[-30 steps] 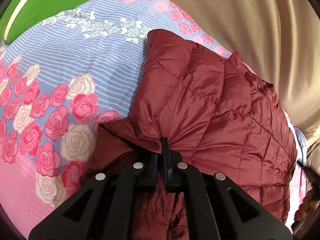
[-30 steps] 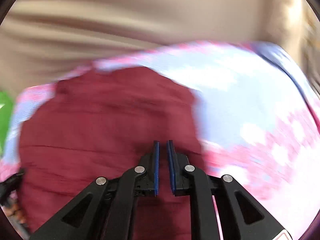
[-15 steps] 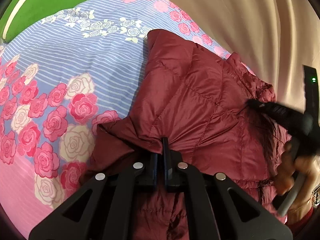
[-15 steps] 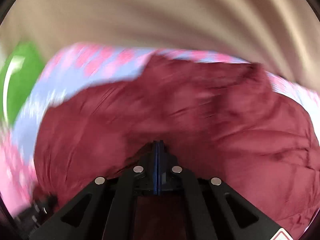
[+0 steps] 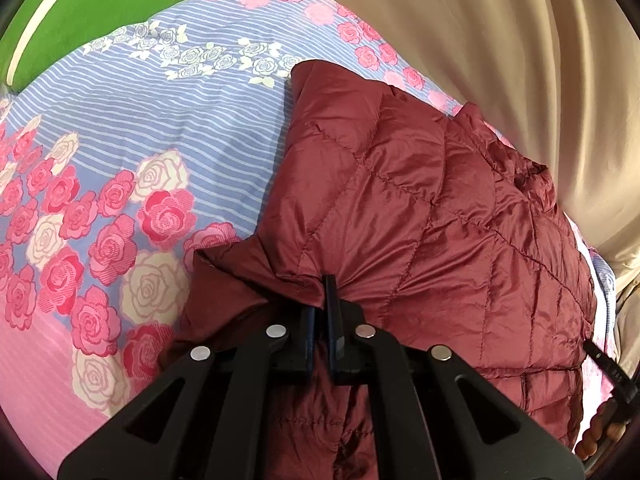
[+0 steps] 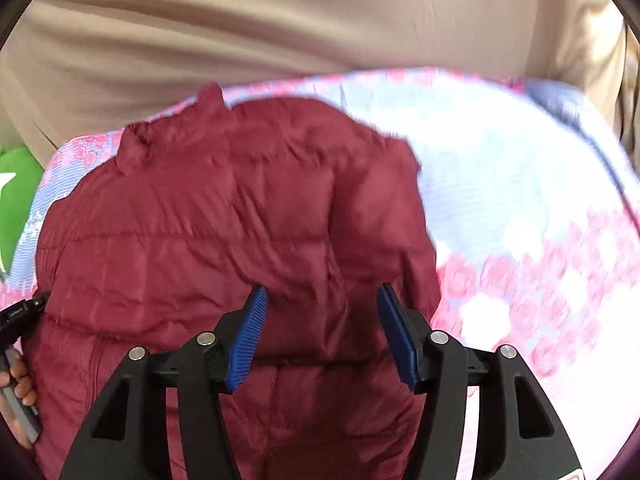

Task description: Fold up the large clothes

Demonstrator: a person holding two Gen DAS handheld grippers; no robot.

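Beige curtain (image 5: pixel 460 32) hangs behind the bed, whose floral sheet (image 5: pixel 132 152) carries my maroon quilted jacket (image 5: pixel 420 208) toward its far, curtain-side edge. My left tool (image 5: pixel 319 300) is clamped tight on a gathered fold at the jacket's near hem. My right tool (image 6: pixel 322 304) has just been opening; its blue pads (image 6: pixel 250 332) stand apart above the jacket, gripping nothing.

The quilted jacket (image 5: pixel 420 216) is dark maroon. The bedsheet (image 5: pixel 132 152) has blue-and-white stripes with pink and cream roses. The curtain (image 5: pixel 500 40) is beige, the wall (image 5: pixel 104 4) green.
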